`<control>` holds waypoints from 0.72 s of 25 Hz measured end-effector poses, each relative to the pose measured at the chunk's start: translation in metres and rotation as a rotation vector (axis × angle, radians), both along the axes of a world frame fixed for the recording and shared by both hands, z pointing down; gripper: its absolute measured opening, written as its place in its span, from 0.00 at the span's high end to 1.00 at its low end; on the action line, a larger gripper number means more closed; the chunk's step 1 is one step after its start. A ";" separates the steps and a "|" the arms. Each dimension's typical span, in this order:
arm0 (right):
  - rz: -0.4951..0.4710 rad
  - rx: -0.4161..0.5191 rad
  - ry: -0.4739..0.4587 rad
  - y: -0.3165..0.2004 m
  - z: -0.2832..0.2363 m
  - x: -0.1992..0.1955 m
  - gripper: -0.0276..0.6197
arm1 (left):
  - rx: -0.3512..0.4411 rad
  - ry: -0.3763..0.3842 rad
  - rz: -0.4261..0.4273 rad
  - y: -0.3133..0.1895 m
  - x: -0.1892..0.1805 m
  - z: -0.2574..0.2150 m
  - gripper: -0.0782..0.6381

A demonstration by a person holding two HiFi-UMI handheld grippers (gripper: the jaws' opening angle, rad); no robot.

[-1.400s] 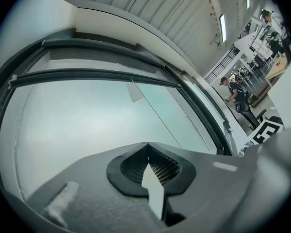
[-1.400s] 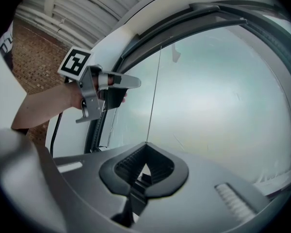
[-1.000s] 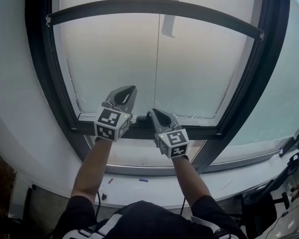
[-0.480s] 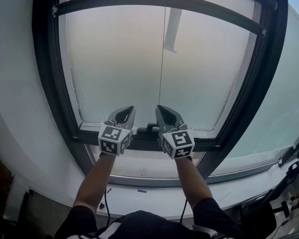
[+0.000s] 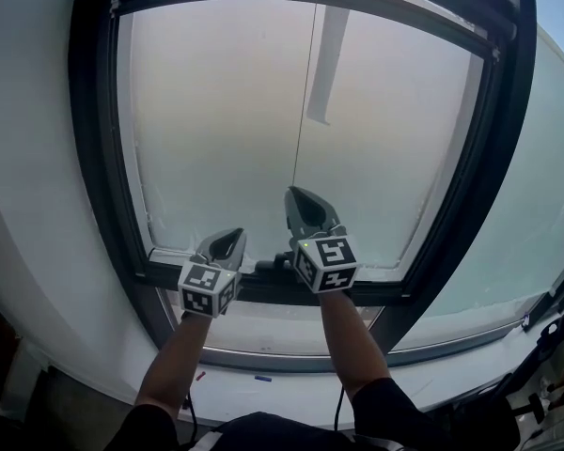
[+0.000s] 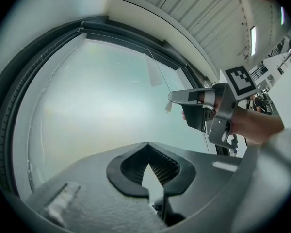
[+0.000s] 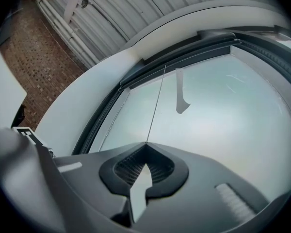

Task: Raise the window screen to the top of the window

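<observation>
Right in front of the shut left tongs (image 5: 231, 239) and the higher shut right tongs (image 5: 296, 198) stands the window screen (image 5: 216, 130).

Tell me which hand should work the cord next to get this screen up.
Right, probably. The right gripper is raised, its shut fingers meeting the cord in the right gripper view. The left gripper sits lower by the bottom rail, shut on nothing, off the cord.
</observation>
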State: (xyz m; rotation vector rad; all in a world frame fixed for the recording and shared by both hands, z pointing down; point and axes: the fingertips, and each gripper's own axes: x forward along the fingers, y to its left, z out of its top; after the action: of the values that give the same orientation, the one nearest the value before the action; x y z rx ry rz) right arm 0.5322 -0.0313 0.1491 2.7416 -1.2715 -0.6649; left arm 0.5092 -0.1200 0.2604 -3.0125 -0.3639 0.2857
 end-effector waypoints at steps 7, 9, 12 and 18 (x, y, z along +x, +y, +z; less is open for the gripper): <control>0.001 0.015 0.027 0.000 -0.032 0.000 0.95 | 0.035 0.007 0.007 -0.003 -0.008 -0.008 0.89; 0.015 0.025 0.036 0.006 -0.038 0.000 0.95 | 0.025 0.005 0.006 -0.007 -0.010 -0.009 0.89; 0.048 0.056 0.071 0.015 -0.039 -0.003 0.95 | 0.014 0.001 0.011 -0.009 -0.014 -0.005 0.89; 0.099 0.134 0.140 0.038 -0.032 -0.019 0.80 | -0.016 0.002 0.086 0.001 -0.017 0.014 0.89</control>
State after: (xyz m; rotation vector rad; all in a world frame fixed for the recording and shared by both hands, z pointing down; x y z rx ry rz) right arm 0.5133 0.0065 0.1171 2.7813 -1.0927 -0.9467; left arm 0.4918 -0.1186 0.2744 -3.0165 -0.4938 0.2999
